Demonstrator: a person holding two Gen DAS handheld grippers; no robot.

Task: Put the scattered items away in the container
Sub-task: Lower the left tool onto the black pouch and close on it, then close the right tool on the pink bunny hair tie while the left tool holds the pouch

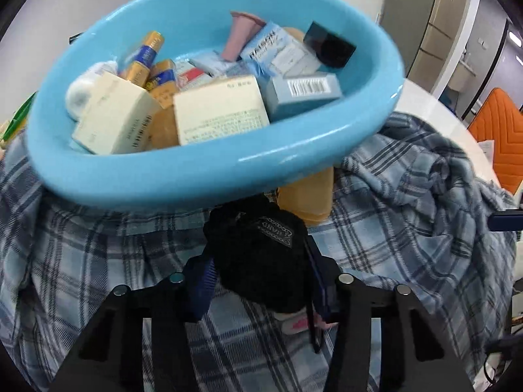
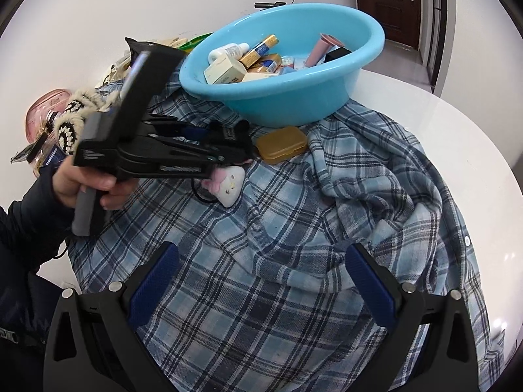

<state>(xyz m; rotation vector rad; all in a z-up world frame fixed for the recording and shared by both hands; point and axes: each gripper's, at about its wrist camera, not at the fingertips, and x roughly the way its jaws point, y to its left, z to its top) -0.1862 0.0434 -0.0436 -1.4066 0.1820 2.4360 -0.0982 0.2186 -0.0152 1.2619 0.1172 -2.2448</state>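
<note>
A blue plastic basin sits on a plaid shirt and holds several boxes, tubes and bottles. My left gripper is shut on a black fuzzy hair tie with a small pink-and-white plush charm hanging from it, held just short of the basin's near wall. It also shows in the right wrist view. An amber plastic case lies on the shirt by the basin. My right gripper is open and empty above the shirt.
The blue plaid shirt covers a round white table. At the left are a pink glass jar, a crochet item and small packets. An orange chair stands at the right.
</note>
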